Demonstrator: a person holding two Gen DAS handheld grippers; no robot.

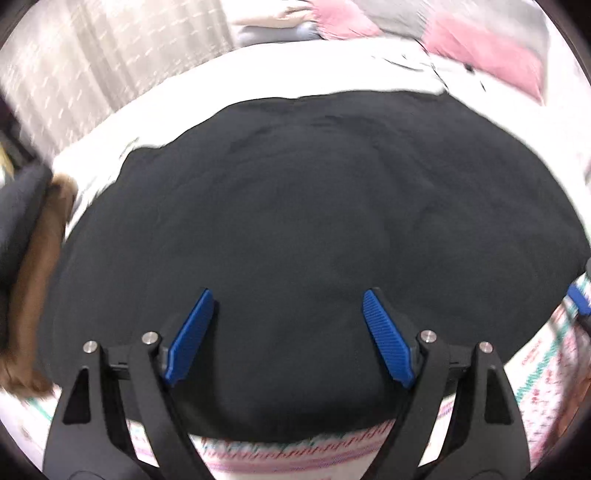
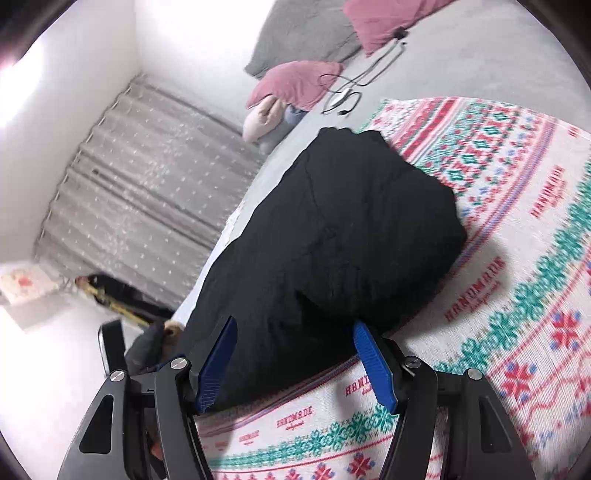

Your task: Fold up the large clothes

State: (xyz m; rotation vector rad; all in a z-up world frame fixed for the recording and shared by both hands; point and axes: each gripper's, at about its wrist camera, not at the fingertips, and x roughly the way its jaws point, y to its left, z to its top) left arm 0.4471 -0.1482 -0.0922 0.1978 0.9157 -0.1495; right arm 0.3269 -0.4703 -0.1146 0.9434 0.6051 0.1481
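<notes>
My left gripper (image 1: 286, 308) hangs over the big black fabric garment (image 1: 314, 229), its jaws wide apart and holding nothing. My right gripper (image 2: 295, 339) has jaws apart too; the garment's near edge lies between them, not pinched. The garment lies folded on the white knitted blanket with red and green pattern (image 2: 517, 258).

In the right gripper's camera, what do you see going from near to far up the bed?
Right gripper → black garment lying on the patterned blanket → black cable → pink pillow → grey pillow.
</notes>
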